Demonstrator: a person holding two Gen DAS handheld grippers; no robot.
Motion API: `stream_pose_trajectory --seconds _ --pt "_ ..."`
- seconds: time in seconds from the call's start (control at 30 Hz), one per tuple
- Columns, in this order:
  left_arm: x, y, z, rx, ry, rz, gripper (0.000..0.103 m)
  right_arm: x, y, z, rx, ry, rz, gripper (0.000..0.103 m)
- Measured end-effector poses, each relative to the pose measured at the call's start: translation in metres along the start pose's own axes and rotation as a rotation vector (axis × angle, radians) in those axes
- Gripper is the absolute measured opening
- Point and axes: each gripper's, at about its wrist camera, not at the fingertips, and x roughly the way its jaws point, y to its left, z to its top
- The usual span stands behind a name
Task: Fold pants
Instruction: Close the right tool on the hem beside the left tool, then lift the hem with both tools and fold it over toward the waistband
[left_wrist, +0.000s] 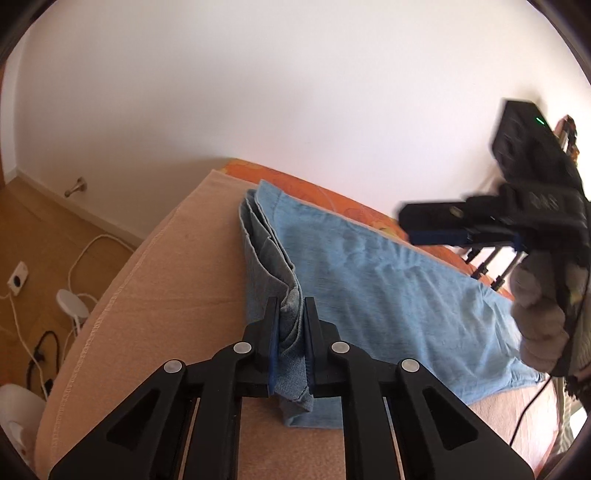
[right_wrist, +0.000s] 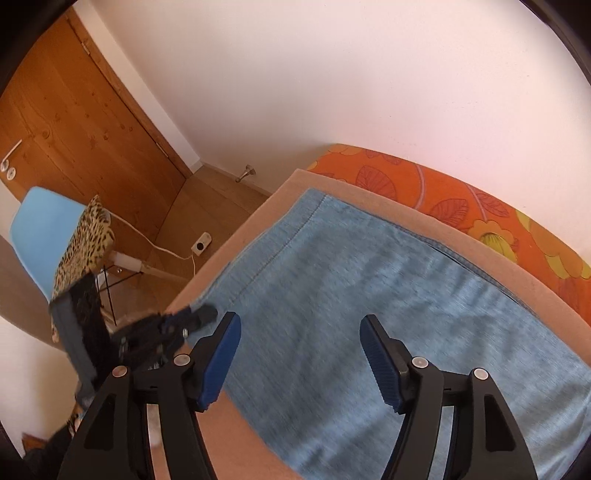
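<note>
The bed (right_wrist: 388, 177) is covered by a tan blanket (left_wrist: 177, 266). The pants (right_wrist: 351, 295) are spread on it. One edge is pinched tight by the left gripper (left_wrist: 291, 332), mid-fold. The right gripper (right_wrist: 301, 354) is held wide apart above. Next, the edge probably needs to be carried across.

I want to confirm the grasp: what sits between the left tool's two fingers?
In the left wrist view, a bunched edge of the blue pants is pinched between the left tool fingers.

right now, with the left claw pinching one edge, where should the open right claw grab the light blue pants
Probably the far hemmed edge of the light blue denim pants, coming from above. The right claw hangs open over flat cloth, which gives nothing to pinch; the left claw already holds the bunched near edge.
</note>
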Motion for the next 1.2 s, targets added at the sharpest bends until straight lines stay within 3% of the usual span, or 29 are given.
stream_pose_trajectory --seconds 0.17,0.4,0.6,0.67,0.7,0.8,0.9,1.2 --pt "0.0 -0.021 -0.006 0.079 0.003 -0.018 0.01 0.045 0.009 0.029 0.065 0.039 0.04 0.07" --pt "0.003 -0.035 -0.009 0.133 0.013 -0.025 0.01 0.084 0.025 0.041 0.037 0.115 -0.01 0.07" --pt "0.002 -0.048 -0.009 0.174 0.007 -0.028 0.009 0.106 0.039 0.038 -0.047 0.187 -0.15 0.069" --pt "0.003 -0.052 -0.009 0.177 0.012 -0.034 0.009 0.113 0.041 0.034 -0.095 0.23 -0.208 0.056" --pt "0.003 -0.054 -0.009 0.178 0.014 -0.039 0.009 0.113 0.036 0.033 -0.103 0.244 -0.233 0.037" --pt "-0.001 -0.06 -0.009 0.185 0.015 -0.058 0.009 0.095 0.026 0.029 -0.071 0.224 -0.188 0.017" --pt "-0.008 -0.075 -0.005 0.205 0.009 -0.078 0.009 0.065 0.013 0.027 -0.035 0.175 -0.157 0.005" --pt "-0.024 -0.151 -0.003 0.311 0.02 -0.185 0.009 -0.055 -0.039 -0.001 0.083 -0.02 -0.071 0.003"
